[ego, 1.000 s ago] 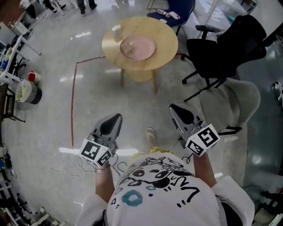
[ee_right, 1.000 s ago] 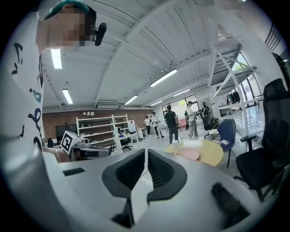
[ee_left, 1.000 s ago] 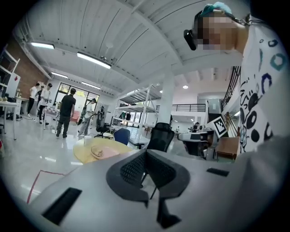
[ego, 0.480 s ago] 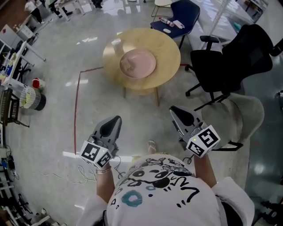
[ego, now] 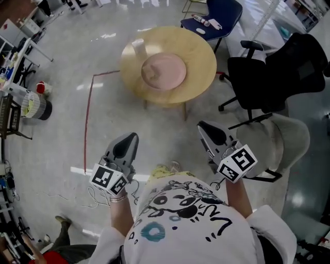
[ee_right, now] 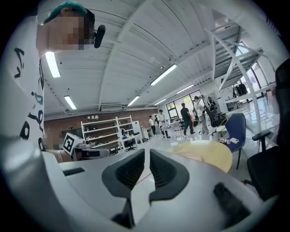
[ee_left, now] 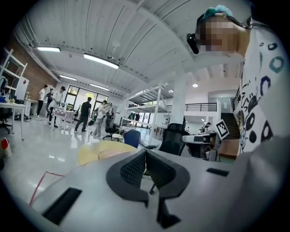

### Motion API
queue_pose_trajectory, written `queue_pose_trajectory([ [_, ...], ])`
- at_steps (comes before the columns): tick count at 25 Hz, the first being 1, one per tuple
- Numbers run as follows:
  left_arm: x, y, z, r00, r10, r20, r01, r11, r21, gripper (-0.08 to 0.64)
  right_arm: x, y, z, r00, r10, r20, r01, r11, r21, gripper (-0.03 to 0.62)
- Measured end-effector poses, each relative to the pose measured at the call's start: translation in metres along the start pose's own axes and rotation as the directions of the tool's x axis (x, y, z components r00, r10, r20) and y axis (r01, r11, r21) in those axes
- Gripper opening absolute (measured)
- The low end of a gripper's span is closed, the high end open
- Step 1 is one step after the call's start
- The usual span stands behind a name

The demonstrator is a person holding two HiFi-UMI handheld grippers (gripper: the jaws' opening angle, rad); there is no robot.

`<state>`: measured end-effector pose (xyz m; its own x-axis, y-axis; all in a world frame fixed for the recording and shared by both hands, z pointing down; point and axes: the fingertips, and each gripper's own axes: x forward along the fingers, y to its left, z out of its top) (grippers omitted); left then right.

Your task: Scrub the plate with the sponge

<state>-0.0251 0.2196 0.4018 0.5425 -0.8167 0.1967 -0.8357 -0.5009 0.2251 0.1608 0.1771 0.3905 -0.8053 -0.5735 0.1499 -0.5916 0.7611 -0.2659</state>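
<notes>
- The shirt (ego: pixel 185 216), white with black scribbles, fills the 6 o'clock edge of the head view, and both forearms reach from it toward 12 o'clock
- The left gripper (ego: pixel 132 137) hangs over bare floor at 11 o'clock from the shirt; its own view shows the pads (ee_left: pixel 133 168) pressed together at the tips, with nothing between them
- The right gripper (ego: pixel 202 125) sits at 1 o'clock from the shirt; its pads (ee_right: pixel 129 174) are drawn in to a thin slit and hold nothing
- Red tape (ego: pixel 86 121) runs along the floor at 9 o'clock from the left gripper
- A grey chair (ego: pixel 281 136) stands at 3 o'clock from the right gripper, with a black chair (ego: pixel 278 67) beyond it at 1 o'clock
- The round wooden table (ego: pixel 198 56) stands at 12 o'clock, well apart from both grippers
- The pink plate (ego: pixel 163 70) lies flat at the table's middle
- A blurred cup (ego: pixel 137 45) stands at 10 o'clock from the plate, near the rim
- A blue chair (ego: pixel 221 13) stands past the table at 1 o'clock
</notes>
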Motion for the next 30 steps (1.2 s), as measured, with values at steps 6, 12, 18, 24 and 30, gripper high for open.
queue_pose_trajectory([
  [6, 0.014, 0.032, 0.007, 1.0, 0.016, -0.018, -0.017, 1.0, -0.005, 0.015, 0.038, -0.016, 0.003, 1.0, 0.003, -0.021, -0.003, 1.0, 0.021, 0.034],
  [12, 0.038, 0.084, 0.031, 0.999, -0.014, -0.03, 0.014, 1.0, 0.018, 0.015, 0.096, -0.025, 0.027, 1.0, -0.011, -0.011, 0.012, 1.0, 0.01, 0.035],
  [18, 0.073, 0.117, 0.054, 0.995, -0.093, -0.026, 0.094, 0.995, 0.038, 0.015, 0.133, -0.043, 0.043, 0.998, -0.07, 0.0, 0.07, 0.998, 0.007, 0.035],
  [24, 0.1, 0.149, 0.071, 0.99, -0.136, -0.017, 0.137, 0.99, 0.03, 0.015, 0.163, -0.06, 0.053, 0.994, -0.11, 0.007, 0.11, 0.994, 0.009, 0.035],
  [30, 0.121, 0.173, 0.067, 0.984, -0.176, -0.038, 0.177, 0.984, 0.02, 0.015, 0.186, -0.077, 0.052, 0.988, -0.155, 0.008, 0.154, 0.988, 0.019, 0.035],
])
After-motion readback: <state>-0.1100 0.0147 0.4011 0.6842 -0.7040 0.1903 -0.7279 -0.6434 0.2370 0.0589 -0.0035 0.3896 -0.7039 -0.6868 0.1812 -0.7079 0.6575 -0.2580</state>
